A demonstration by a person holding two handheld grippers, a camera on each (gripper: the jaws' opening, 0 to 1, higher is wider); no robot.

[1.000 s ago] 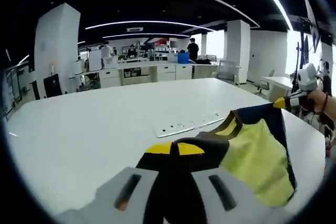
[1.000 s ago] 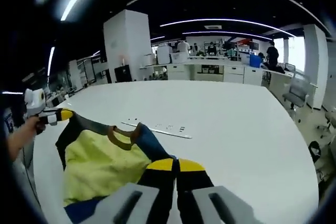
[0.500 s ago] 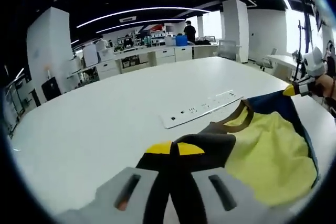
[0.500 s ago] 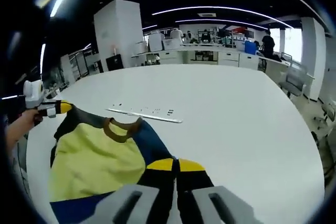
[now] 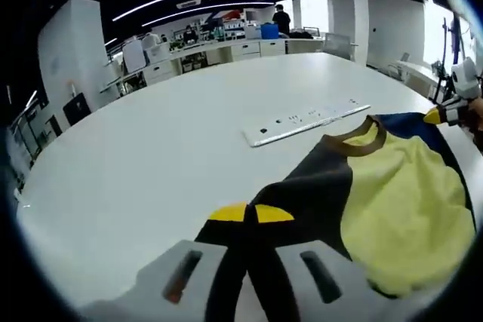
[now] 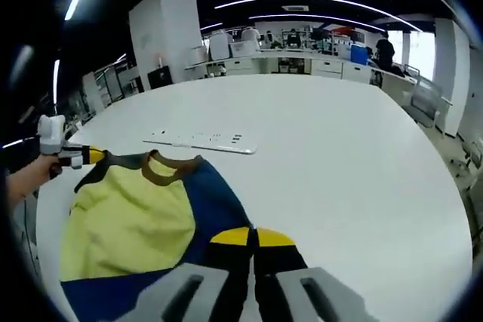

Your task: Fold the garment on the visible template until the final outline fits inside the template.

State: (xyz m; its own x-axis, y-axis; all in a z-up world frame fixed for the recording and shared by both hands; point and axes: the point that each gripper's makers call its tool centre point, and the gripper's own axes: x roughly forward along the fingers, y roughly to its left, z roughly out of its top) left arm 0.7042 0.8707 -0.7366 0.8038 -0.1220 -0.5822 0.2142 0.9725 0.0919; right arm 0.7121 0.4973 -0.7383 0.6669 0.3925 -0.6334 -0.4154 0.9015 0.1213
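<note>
Fingers of both grippers pinched on one garment (image 5: pixel 392 209), apparently spread over white table (image 5: pixel 151 164)

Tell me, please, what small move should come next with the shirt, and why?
Probably lower both grippers a little to lay the shirt flat on the table. The left gripper and the right gripper each pinch a shoulder, the shirt is spread between them near the table, and no fold is made yet. No template outline can be made out.
</note>
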